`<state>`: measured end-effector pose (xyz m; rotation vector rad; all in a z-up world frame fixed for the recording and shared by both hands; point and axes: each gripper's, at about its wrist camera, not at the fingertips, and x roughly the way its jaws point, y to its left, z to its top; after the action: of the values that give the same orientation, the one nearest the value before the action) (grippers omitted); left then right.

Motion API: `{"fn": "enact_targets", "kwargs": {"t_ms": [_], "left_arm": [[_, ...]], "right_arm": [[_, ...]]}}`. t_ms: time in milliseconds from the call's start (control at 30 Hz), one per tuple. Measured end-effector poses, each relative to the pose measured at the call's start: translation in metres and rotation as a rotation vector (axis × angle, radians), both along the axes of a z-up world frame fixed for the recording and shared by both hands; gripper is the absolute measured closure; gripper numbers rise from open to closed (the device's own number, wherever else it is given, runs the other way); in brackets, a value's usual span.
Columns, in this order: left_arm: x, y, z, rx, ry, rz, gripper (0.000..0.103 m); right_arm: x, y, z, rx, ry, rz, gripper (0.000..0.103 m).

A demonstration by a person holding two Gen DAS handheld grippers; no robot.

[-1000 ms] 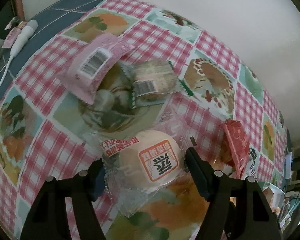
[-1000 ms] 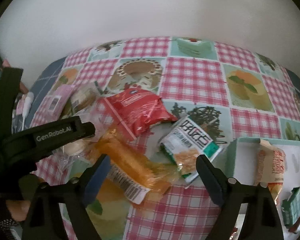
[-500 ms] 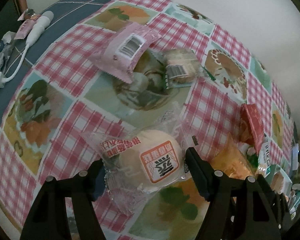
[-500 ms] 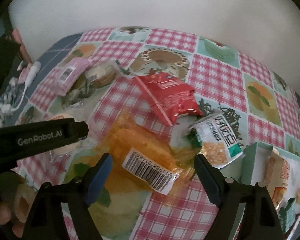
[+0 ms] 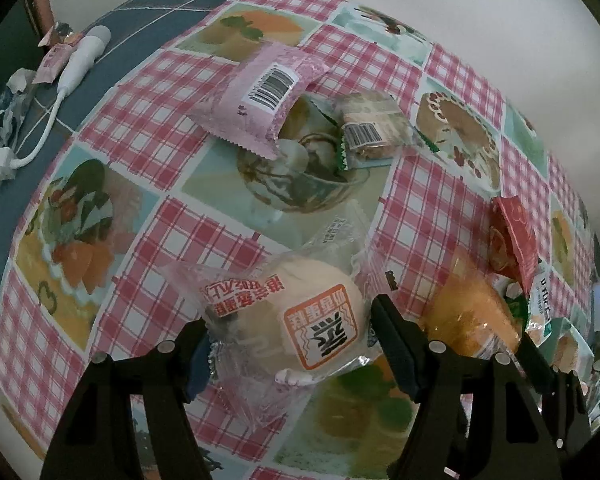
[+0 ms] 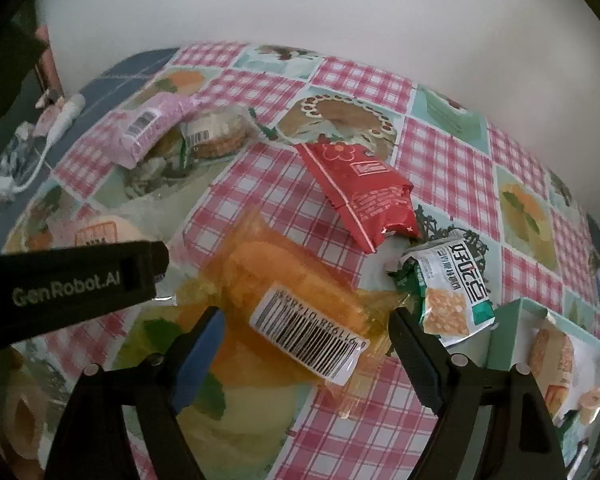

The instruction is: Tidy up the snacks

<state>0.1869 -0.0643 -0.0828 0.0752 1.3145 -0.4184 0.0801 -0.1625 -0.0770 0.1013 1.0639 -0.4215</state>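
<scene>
"GenRobot.AI" lettering along the left gripper [image 6: 72,280], far left in the right wrist view. Jaws apart around a clear-wrapped round bun [image 5: 300,320] with an orange printed label, resting on the worktop [image 6: 440,160]. Right gripper [image 6: 304,344] jaws apart around an orange pack [image 6: 284,280], barcode up. Teal box [image 6: 508,332] far right, holding wrapped snacks.
</scene>
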Motion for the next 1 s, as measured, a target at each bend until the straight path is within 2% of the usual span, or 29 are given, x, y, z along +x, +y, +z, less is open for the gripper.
{"fn": "enact_targets", "kwargs": {"t_ms": [133, 300, 667, 1000], "left_arm": [[0.003, -0.011, -0.003, 0.005, -0.002, -0.004, 0.029], [0.002, -0.010, -0.002, 0.006, -0.002, -0.004, 0.029], [0.002, -0.012, -0.003, 0.008, -0.003, -0.006, 0.029], [0.005, -0.012, -0.004, 0.003, 0.002, -0.003, 0.029]], "right_arm": [[0.002, 0.000, -0.008, -0.017, 0.027, -0.006, 0.019], [-0.001, -0.007, -0.007, 0.013, 0.011, -0.036, 0.028], [0.002, -0.005, -0.004, 0.012, 0.005, -0.031, 0.028], [0.011, 0.004, -0.002, -0.030, -0.006, 0.019, 0.027]]}}
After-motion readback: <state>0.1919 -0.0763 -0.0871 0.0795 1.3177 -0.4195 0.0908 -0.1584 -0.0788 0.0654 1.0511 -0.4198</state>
